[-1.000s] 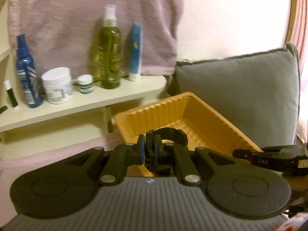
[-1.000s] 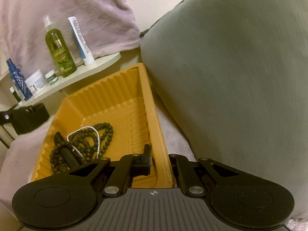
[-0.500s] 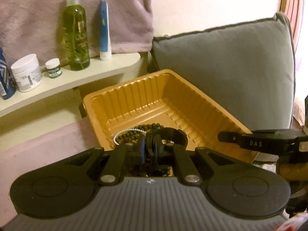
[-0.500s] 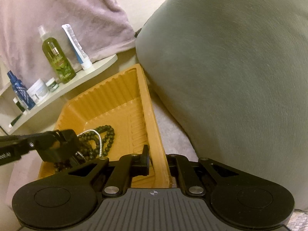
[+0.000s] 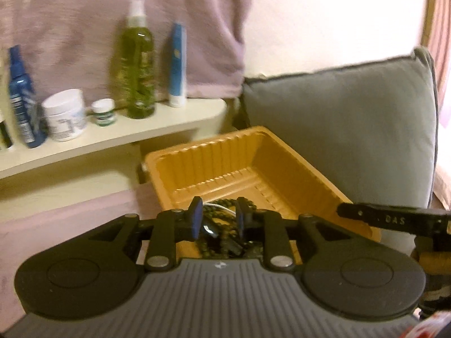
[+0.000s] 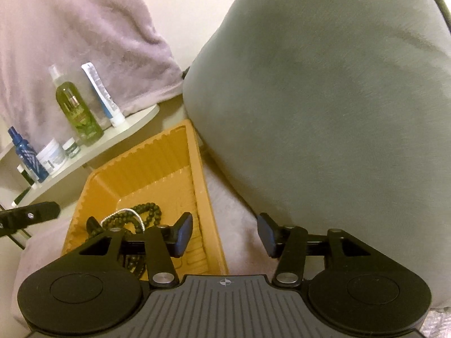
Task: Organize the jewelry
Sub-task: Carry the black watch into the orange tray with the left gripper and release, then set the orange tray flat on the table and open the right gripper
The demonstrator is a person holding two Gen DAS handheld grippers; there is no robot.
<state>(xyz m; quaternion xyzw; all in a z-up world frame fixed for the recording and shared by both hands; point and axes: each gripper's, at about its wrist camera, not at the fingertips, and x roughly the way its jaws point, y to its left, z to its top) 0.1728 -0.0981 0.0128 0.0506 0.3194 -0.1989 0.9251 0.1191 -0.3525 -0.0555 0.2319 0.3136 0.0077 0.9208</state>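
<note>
A: So, the left gripper (image 5: 218,218) has let go? Half a second ago its fingers were clamped on a black ring-shaped piece.

B: Yes. Its jaws now stand apart with nothing between them, and that dark piece lies below, in the ribbed orange plastic tray (image 5: 282,166), on the string of dark round beads (image 6: 146,211) and the thin silver chain (image 6: 124,212).

A: And the right gripper (image 6: 224,235)?

B: It has opened wide too; it was pinching the tray's right rim, which now sits loose between its fingers.

A: Meaning?

B: That item looks delivered. The tray rests free against the grey fabric cushion (image 6: 324,112).
</note>
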